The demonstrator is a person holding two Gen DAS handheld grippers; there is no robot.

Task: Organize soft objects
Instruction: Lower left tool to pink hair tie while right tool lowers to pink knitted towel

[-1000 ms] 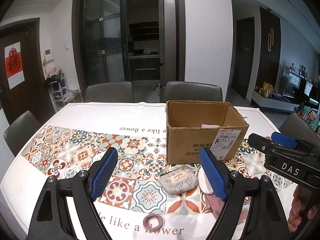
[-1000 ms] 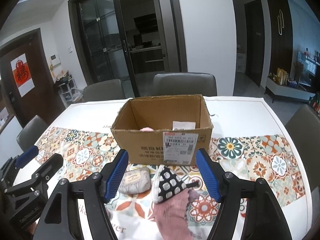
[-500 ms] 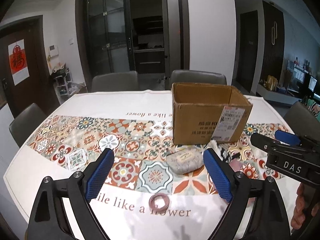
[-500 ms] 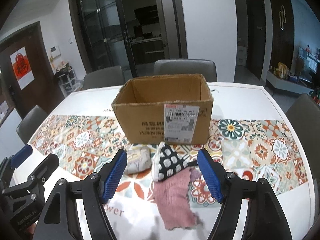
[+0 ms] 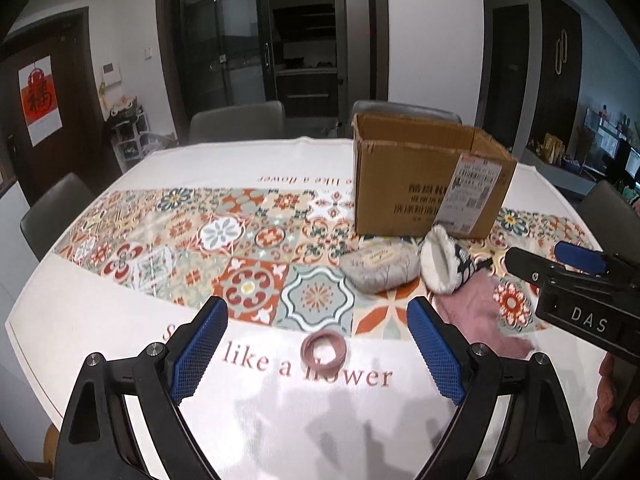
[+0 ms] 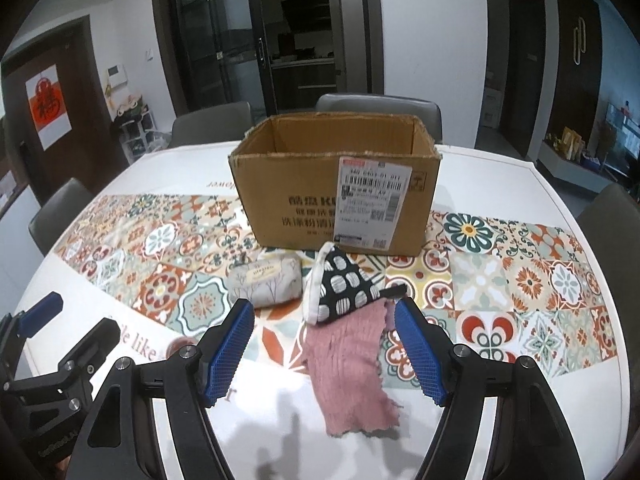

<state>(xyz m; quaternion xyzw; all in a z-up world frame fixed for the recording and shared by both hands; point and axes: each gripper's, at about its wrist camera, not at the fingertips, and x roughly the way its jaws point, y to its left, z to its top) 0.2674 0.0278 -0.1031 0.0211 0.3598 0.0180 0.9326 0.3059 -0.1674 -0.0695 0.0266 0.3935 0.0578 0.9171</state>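
So on the far left there's the left gripper (image 5: 316, 354), black frame with ribbed blue pads, jaws spread wide and holding nothing, hovering over a glossy tablecloth (image 5: 120, 320) that's white at the edges with a band of colourful tile-style print down the middle. Sitting on the cloth right between its fingers is a small pink ring (image 5: 323, 350), looks like a soft hair tie. Moving right, there's a chubby grey fabric pouch (image 6: 266, 282) with a faint twig print, then just beside it a black mitt (image 6: 340, 290) with white blotchy dots and a fuzzy white lining. A crinkly pink cloth (image 6: 346, 364) lies flat with one end tucked under the mitt. The right gripper (image 6: 324, 350) is open too, empty, with that cloth between its fingers. Behind everything sits an open brown cardboard box (image 6: 296, 200), rough torn edges, shipping label on the front.
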